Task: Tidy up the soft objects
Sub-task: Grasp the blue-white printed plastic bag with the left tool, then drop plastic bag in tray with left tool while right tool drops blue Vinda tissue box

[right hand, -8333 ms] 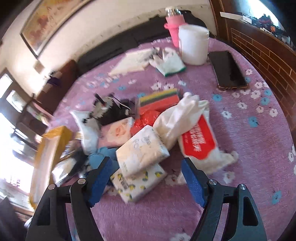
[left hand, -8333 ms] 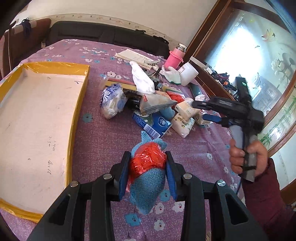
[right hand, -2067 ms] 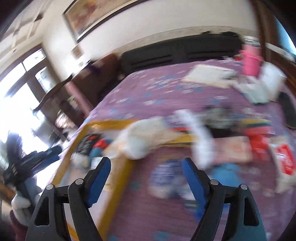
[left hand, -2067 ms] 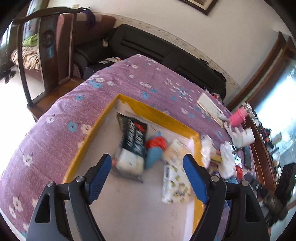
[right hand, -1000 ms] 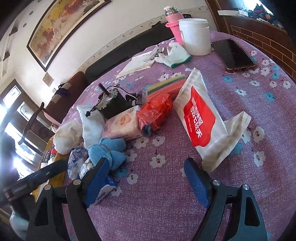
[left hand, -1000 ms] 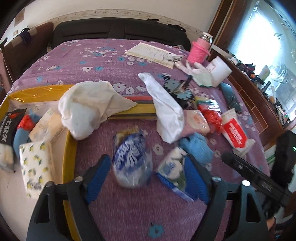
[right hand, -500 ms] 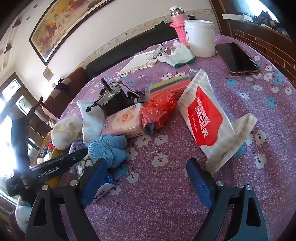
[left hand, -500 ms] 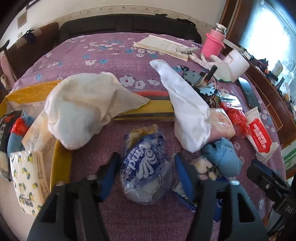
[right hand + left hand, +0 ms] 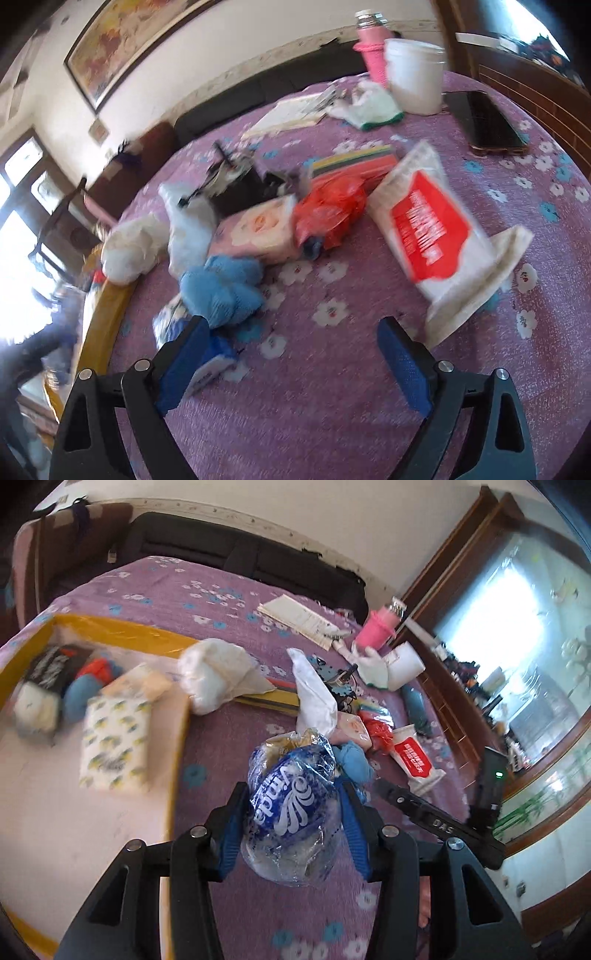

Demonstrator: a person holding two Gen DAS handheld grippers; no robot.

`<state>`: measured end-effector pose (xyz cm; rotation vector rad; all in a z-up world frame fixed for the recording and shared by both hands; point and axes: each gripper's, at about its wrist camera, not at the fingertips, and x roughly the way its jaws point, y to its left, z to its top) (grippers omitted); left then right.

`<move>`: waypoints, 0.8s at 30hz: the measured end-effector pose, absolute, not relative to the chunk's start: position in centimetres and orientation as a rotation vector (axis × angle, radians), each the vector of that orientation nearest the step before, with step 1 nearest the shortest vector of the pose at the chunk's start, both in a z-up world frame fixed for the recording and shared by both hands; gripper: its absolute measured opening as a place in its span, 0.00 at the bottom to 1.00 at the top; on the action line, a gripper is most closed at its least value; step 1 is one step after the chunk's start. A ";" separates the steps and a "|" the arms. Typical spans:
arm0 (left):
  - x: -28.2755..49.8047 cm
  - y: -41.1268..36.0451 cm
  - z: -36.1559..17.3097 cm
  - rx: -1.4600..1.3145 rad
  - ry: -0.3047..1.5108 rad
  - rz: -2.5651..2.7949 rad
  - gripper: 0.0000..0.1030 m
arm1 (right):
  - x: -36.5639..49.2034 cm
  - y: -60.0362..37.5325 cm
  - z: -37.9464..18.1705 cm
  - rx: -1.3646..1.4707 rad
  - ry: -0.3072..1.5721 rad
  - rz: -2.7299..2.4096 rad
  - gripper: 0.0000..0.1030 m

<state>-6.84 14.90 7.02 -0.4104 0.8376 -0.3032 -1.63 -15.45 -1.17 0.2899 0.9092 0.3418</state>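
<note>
Our left hand-held gripper (image 9: pixel 291 823) clamps the crinkly blue-and-clear plastic tissue pack (image 9: pixel 291 812); our right hand-held gripper (image 9: pixel 291 363) gapes wide near a fluffy blue cloth (image 9: pixel 221 288).

A tissue roll pack (image 9: pixel 291 805) sat between the left gripper's (image 9: pixel 291 823) jaws, above the table (image 9: pixel 229 746). The tray (image 9: pixel 177 746) lay to its left, holding a tissue packet (image 9: pixel 114 746). A wipes pouch (image 9: pixel 439 236) lay ahead of the right gripper (image 9: pixel 295 365), whose jaws stood apart.
</note>
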 end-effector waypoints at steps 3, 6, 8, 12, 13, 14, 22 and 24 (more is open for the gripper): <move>-8.7 17.3 7.0 -0.428 0.820 -0.264 0.46 | -2.3 -12.6 -0.8 0.211 0.940 0.404 0.92; -10.2 19.8 6.2 -0.484 0.824 -0.226 0.46 | -2.0 -9.3 -0.9 0.103 0.965 0.405 0.92; -10.9 21.3 5.8 -0.518 0.822 -0.206 0.47 | -1.7 -7.4 -1.0 0.057 0.971 0.391 0.92; -12.3 23.3 5.6 -0.548 0.797 -0.178 0.47 | -0.8 -5.1 -0.9 0.034 0.977 0.359 0.91; -12.6 23.8 5.6 -0.553 0.791 -0.173 0.47 | -0.6 -4.8 -0.8 0.022 0.973 0.344 0.88; -12.8 24.2 5.6 -0.558 0.786 -0.168 0.47 | -0.4 -4.5 -1.0 0.007 0.977 0.329 0.85; -14.6 28.0 4.9 -0.607 0.768 -0.111 0.47 | -3.2 -5.0 0.6 -0.016 0.989 0.312 0.56; -14.9 29.1 4.8 -0.611 0.768 -0.088 0.47 | -4.3 -5.2 1.4 0.007 0.988 0.338 0.56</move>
